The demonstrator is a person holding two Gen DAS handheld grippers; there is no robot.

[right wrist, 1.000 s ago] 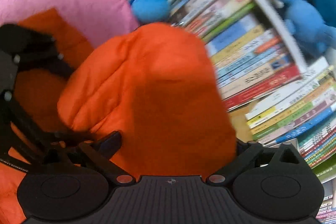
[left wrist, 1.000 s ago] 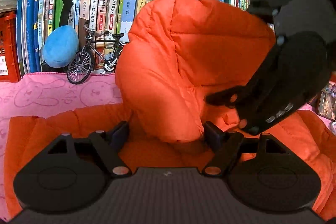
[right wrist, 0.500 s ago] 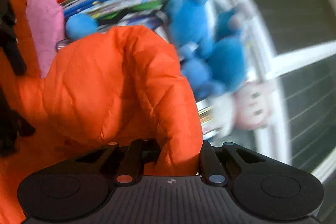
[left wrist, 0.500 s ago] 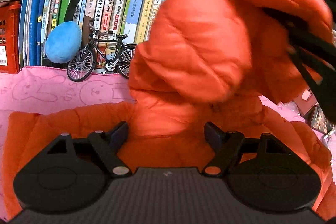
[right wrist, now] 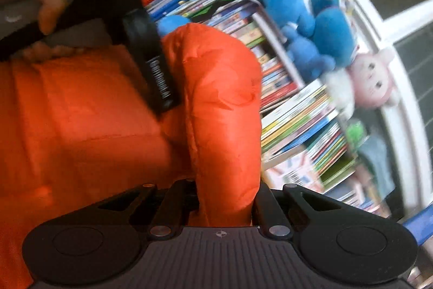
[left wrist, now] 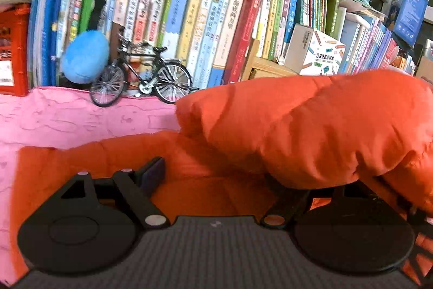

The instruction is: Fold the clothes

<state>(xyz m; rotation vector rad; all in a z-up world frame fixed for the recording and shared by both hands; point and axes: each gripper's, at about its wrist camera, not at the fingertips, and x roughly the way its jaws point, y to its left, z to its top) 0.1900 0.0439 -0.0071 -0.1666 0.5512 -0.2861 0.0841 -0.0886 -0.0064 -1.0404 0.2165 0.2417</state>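
An orange puffy jacket (left wrist: 311, 132) lies on the pink blanket (left wrist: 67, 121). One padded part of it is folded over and hangs low on the right of the left wrist view. My left gripper (left wrist: 216, 180) stands open over the flat jacket. Its left finger (left wrist: 151, 172) shows, while the right finger is partly under the folded part. My right gripper (right wrist: 224, 197) is shut on a thick fold of the orange jacket (right wrist: 224, 99). In the right wrist view, the left gripper's black body (right wrist: 146, 45) and the person's hand (right wrist: 51, 7) sit just above the jacket.
A packed bookshelf (left wrist: 216, 18) runs along the back. A toy bicycle (left wrist: 140, 77), a blue plush ball (left wrist: 84, 56) and a red crate (left wrist: 10, 50) stand at the blanket's far edge. Blue plush toys (right wrist: 305, 18) and a pink one (right wrist: 373, 77) sit by the window frame.
The right gripper's jaws went from wide apart around the raised jacket part to shut on it. That part has come down from upright to low on the right. The left gripper stayed put.
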